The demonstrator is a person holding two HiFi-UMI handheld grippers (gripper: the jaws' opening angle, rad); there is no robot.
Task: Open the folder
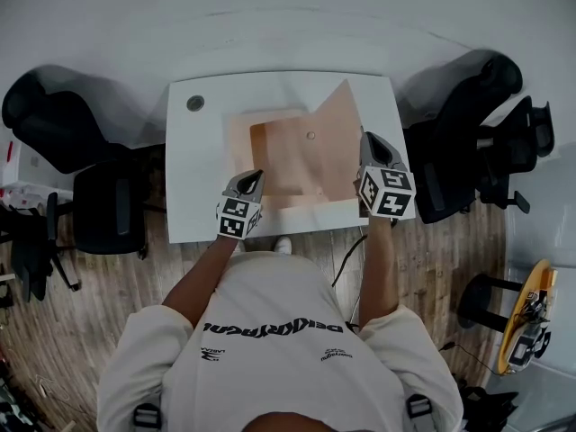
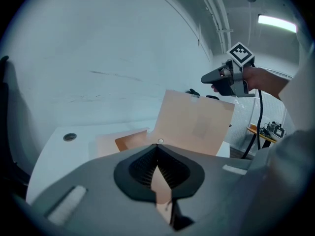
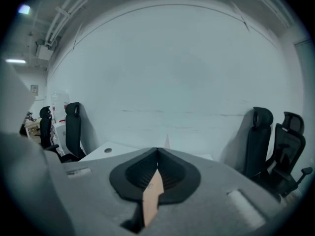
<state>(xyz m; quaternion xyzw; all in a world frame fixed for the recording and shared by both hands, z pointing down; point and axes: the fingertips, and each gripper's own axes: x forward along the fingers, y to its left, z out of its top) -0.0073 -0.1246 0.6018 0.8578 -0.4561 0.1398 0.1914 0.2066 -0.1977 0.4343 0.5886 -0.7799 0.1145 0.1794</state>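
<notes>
A tan paper folder (image 1: 286,157) lies on the white table (image 1: 202,160). Its cover (image 1: 335,142) stands raised on the right side, and the inside shows a small round fastener. My left gripper (image 1: 256,180) is shut on the folder's near left edge; in the left gripper view a tan strip (image 2: 161,188) sits pinched between the closed jaws (image 2: 157,150). My right gripper (image 1: 368,139) is shut on the raised cover's edge, held above the table. In the right gripper view the cover's sheet (image 3: 152,199) is clamped between the jaws (image 3: 157,151). The left gripper view also shows the cover (image 2: 194,124) and right gripper (image 2: 204,79).
Black office chairs stand left (image 1: 81,151) and right (image 1: 463,142) of the table. A round grommet (image 1: 195,103) sits at the table's far left corner. A yellow round stand (image 1: 529,318) with clutter is at the lower right. A cable (image 1: 346,264) hangs at the near edge.
</notes>
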